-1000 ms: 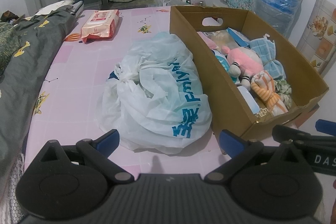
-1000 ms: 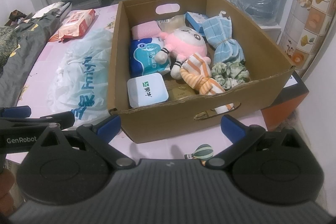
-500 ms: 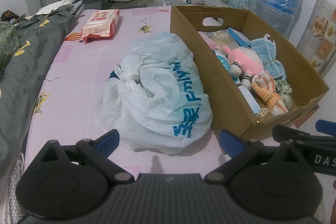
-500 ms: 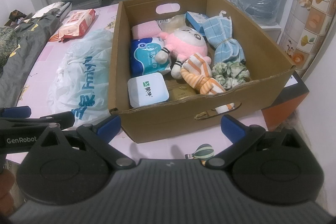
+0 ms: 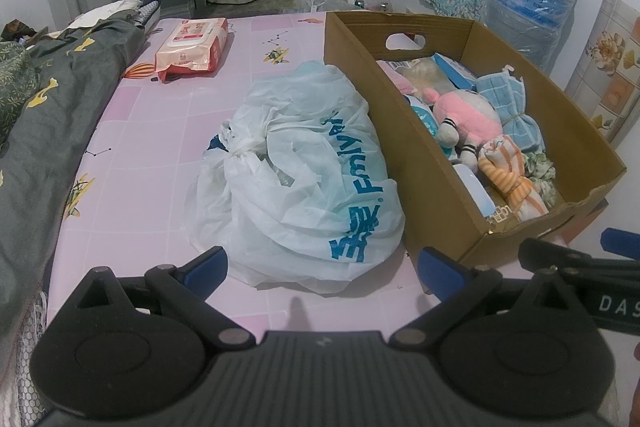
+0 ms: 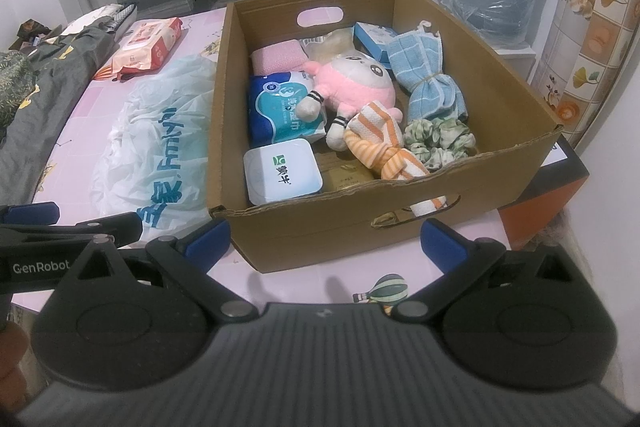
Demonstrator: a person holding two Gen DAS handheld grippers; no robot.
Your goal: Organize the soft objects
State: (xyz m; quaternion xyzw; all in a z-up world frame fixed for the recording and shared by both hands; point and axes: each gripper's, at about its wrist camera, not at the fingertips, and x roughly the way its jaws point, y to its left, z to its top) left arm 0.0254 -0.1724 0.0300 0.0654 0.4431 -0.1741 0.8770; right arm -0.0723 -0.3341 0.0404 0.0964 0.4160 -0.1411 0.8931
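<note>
Both grippers hang above the near edge of the pink patterned bed sheet (image 5: 160, 115), nothing in either. Left gripper (image 5: 322, 265): blue-tipped fingers spread wide, empty, aimed at the knotted white plastic bag with blue lettering (image 5: 304, 179). Right gripper (image 6: 324, 239): fingers also spread wide, empty, aimed at the near wall of the open brown cardboard box (image 6: 400, 223). The bag lies just beside the box's left wall, apparently touching it, long axis running from near edge to far edge, knot on its left side. The box's long axis runs the same way, handle cutouts in the near and far walls; its right near corner sits at the sheet's right edge. Inside the box: pink-and-white plush toy (image 6: 352, 87) in the middle, lying tilted, head toward the far right, feet toward the near left; orange-and-white striped cloth bundle (image 6: 384, 147) touching the toy's near side, long axis diagonal toward the near right corner; blue checked cloth tied at the middle (image 6: 428, 79) along the right wall, long axis near to far; green floral scrunchie (image 6: 440, 139) at the near right; blue-and-white soft pack (image 6: 280, 107) on the left; white rounded lidded tub (image 6: 282, 177) at the near left corner; pink folded cloth (image 6: 278, 57) at the far left. A pink wet-wipes pack (image 5: 194, 43) lies near the far left corner of the sheet, well apart from the bag.
</note>
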